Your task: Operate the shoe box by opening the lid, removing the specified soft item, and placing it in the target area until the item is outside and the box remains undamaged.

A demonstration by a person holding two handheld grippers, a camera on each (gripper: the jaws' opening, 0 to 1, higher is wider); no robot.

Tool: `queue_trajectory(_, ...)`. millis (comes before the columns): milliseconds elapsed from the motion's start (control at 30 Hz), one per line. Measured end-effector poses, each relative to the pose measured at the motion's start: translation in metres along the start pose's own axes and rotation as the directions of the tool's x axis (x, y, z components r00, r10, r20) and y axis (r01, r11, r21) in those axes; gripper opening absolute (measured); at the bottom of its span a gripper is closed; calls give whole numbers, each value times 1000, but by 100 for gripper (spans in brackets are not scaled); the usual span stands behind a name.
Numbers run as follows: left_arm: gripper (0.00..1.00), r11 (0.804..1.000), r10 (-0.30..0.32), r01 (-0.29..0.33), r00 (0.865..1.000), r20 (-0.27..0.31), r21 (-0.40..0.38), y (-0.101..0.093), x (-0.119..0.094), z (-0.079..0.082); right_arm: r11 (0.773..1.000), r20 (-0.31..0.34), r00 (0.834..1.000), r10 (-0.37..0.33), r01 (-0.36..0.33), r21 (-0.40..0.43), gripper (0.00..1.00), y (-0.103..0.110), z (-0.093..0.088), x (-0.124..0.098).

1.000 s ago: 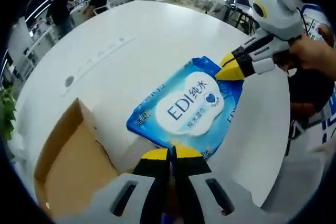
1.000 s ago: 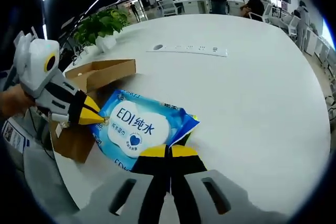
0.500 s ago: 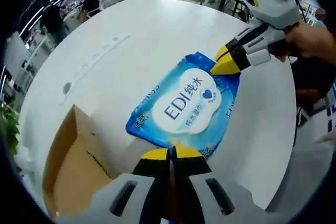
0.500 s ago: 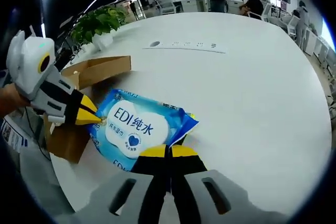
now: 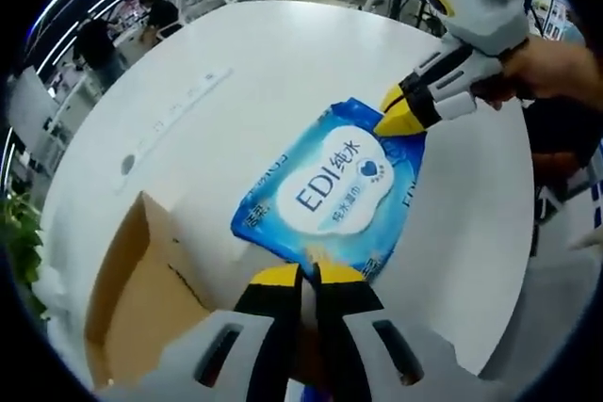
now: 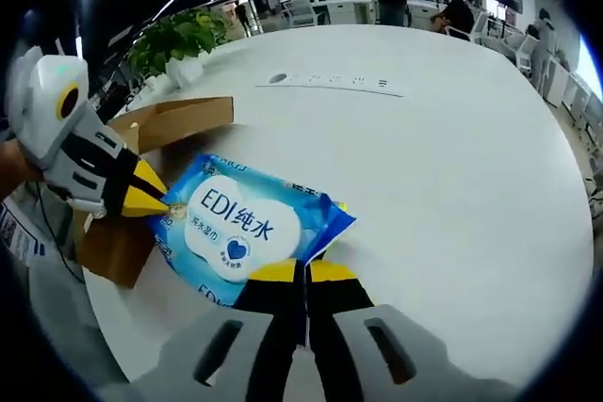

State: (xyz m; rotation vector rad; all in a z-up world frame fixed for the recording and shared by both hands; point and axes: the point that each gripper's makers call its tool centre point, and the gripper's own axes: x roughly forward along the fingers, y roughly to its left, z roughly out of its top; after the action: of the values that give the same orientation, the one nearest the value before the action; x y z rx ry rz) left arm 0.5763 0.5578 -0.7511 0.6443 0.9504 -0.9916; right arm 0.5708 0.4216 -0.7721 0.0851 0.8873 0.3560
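Wet-wipes pack (image 5: pixel 337 190), blue with a white "EDI" label, lies flat on the round white table (image 5: pixel 283 63), outside and just beside the open cardboard shoe box (image 5: pixel 141 298). Left gripper (image 5: pixel 306 275) is clamped on one edge of the pack, its yellow-tipped jaws together; right gripper (image 6: pixel 303 270) is likewise clenched on the opposite edge. A potted plant (image 6: pixel 179 40) stands at the table's far rim, and a power strip (image 6: pixel 330 82) lies beyond the pack
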Motion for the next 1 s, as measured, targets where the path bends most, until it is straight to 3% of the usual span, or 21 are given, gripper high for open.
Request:
queue_trajectory(167, 0, 999, -3, 5, 999, 44, -42, 0, -13, 4, 1000, 6, 1000, -6, 6, -9, 2, -3, 0, -2)
queue_trajectory(500, 7, 995, -6, 16, 994, 109, -94, -2, -34, 7, 999, 13, 1000, -24, 24, -38, 7, -3, 2, -12)
queue_trajectory(1000, 12, 992, -8, 32, 982, 190, -124, -6, -69, 9, 993, 15, 999, -33, 34, -116, 14, 9, 5, -39)
